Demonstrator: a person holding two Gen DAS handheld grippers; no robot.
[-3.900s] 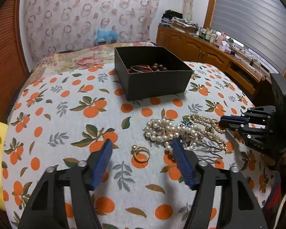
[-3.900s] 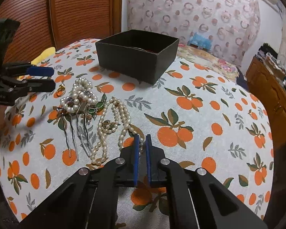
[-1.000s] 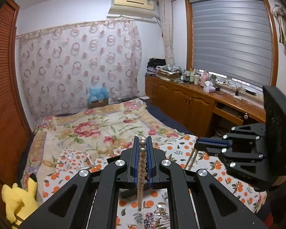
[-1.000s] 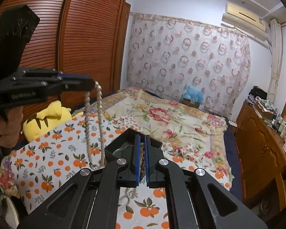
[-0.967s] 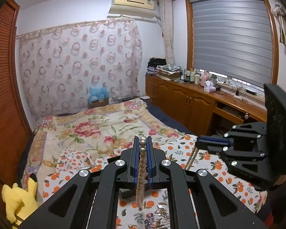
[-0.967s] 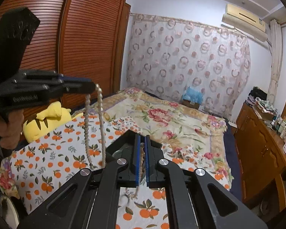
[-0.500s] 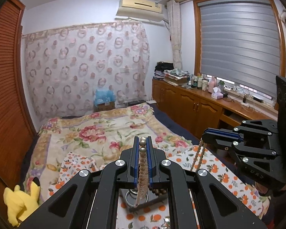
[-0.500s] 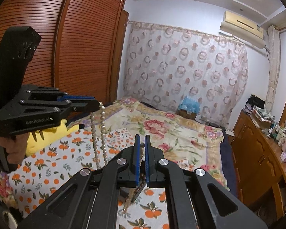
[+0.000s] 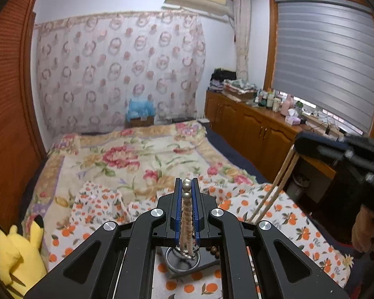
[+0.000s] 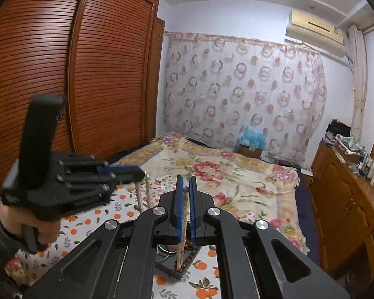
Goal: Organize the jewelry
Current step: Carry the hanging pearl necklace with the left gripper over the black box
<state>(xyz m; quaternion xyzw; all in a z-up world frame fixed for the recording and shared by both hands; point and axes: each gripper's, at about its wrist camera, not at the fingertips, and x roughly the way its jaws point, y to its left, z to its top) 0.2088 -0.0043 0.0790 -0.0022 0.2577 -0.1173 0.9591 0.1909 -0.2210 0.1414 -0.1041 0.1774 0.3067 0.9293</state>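
Aloft above the black square cardboard box, a long cream pearl necklace hangs pinched by both the left gripper and right gripper; light, limp and slippery, it seems best held mid-strand

left claw raised, fingers clamped together, right claw likewise, level beside it

Soft, even indoor light, fisheye views

Edges curve and darken at corners; the opposite tongs smear with motion blur; faint daylight under the blind.
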